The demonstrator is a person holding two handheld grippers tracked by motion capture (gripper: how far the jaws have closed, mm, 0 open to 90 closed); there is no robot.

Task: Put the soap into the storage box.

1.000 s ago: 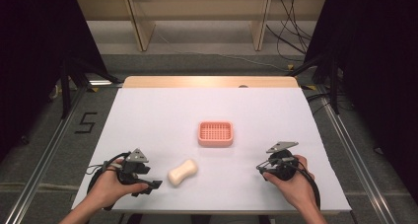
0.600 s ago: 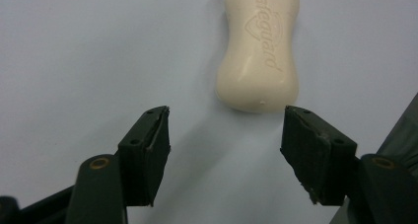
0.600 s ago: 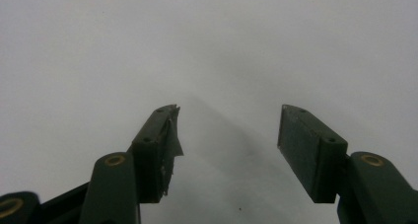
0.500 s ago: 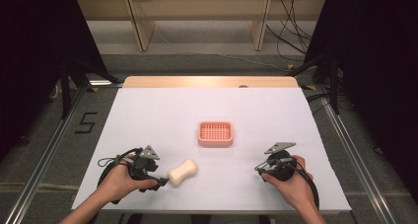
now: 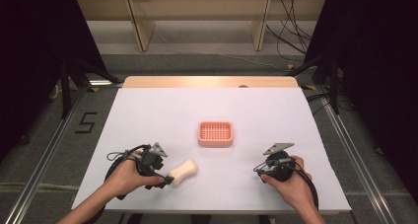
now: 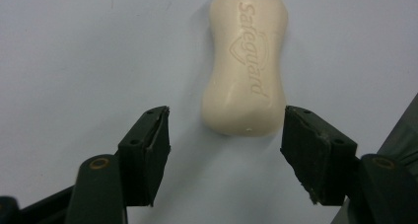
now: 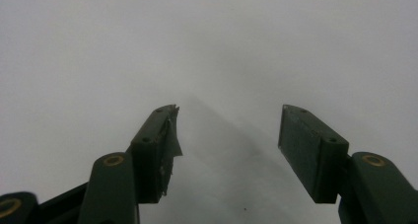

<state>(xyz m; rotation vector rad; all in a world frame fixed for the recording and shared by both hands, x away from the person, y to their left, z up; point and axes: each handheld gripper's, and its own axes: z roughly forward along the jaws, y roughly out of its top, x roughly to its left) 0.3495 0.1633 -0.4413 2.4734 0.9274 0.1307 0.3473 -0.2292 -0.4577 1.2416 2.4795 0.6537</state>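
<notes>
forearms: both cut off by the bottom edge of the high view
left gripper (image 5: 166,177) jaws: too small there to read their gap
soap bar (image 6: 245,61) far end: nearly meets the top edge of the left gripper view
pink tray (image 5: 215,133): contents too small, perhaps only a grid
worktop (image 7: 207,46) surface: blurred, featureless

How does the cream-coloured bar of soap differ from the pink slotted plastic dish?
The cream-coloured bar of soap is solid, rounded and waisted; the pink slotted plastic dish is a rectangular tray with a grid floor. The soap lies between the open left gripper's jaws; the dish sits alone mid-table. Both rest on the white table.
</notes>
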